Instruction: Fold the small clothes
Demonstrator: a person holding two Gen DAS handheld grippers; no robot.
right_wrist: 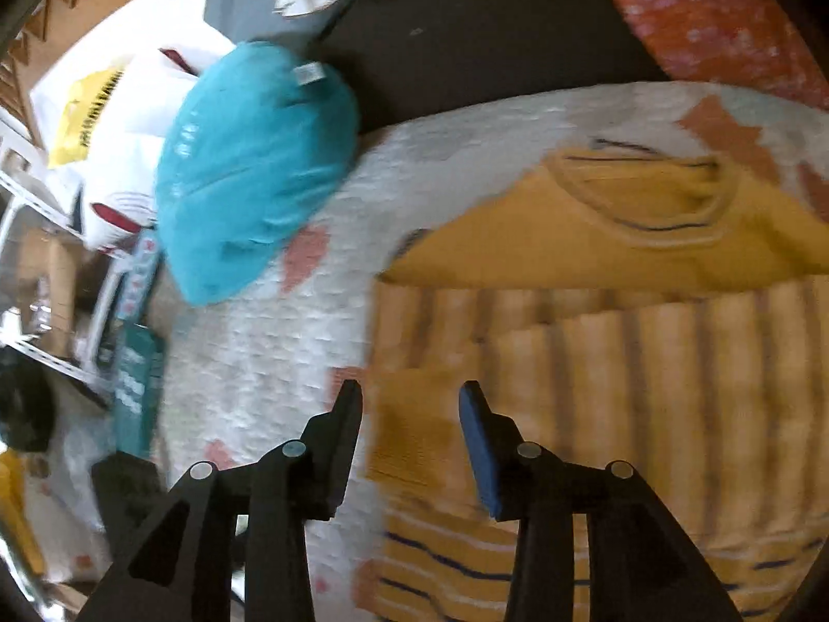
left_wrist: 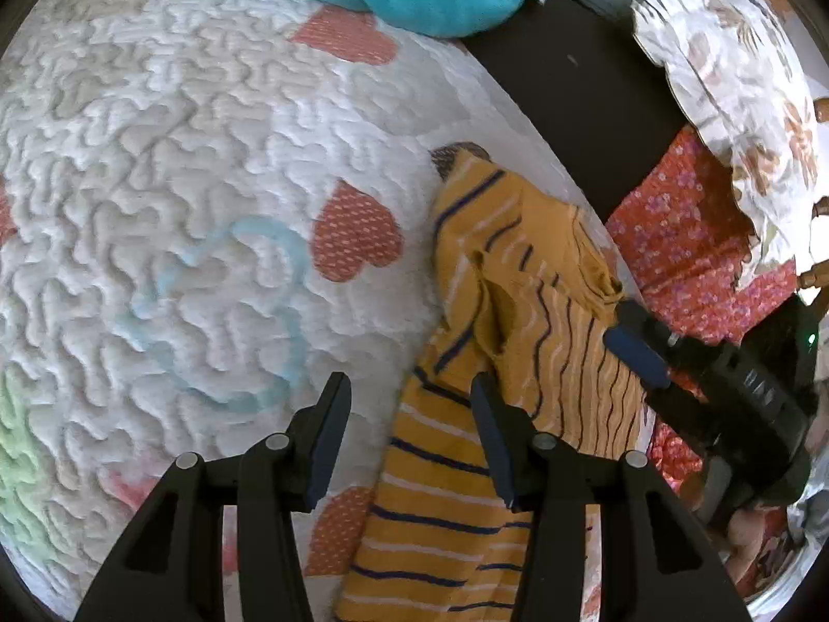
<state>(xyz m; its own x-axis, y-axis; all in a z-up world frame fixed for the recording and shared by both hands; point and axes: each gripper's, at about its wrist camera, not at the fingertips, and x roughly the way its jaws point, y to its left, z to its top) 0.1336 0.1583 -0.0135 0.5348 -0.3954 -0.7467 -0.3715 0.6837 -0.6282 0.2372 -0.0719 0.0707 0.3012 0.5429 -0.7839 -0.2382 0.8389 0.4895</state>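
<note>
both pairs of jaws are standing partly apart, with nothing pinched between the pads. left gripper [left_wrist: 409,435] is hovering over the near edge of the mustard striped top [left_wrist: 497,363], its right finger sitting above the fabric and its left finger above bare quilt [left_wrist: 171,166]; the pads are not pressing on the cloth. right gripper [right_wrist: 409,440] is pointing down at the same top [right_wrist: 622,311], its jaws straddling the garment's left edge, where a folded-over flap is lying between the fingers without being squeezed. this view is blurred, so whether the pads are brushing the cloth is not clear.

the top is lying on the white quilt with its coral hearts, close to the quilt's edge. in the right wrist view its round neckline is facing away from the gripper and the striped body is spreading flat toward the camera. in the left wrist view the garment is bunching into folds along its middle, and the right gripper [left_wrist: 640,357] is showing at the far side of it, its blue pad just beside the cloth.

a teal cushion [right_wrist: 248,171] is resting at the quilt's far edge. red floral fabric [left_wrist: 679,238] and white cloth with brown flowers [left_wrist: 735,78] are hanging beyond the dark gap beside the quilt
</note>
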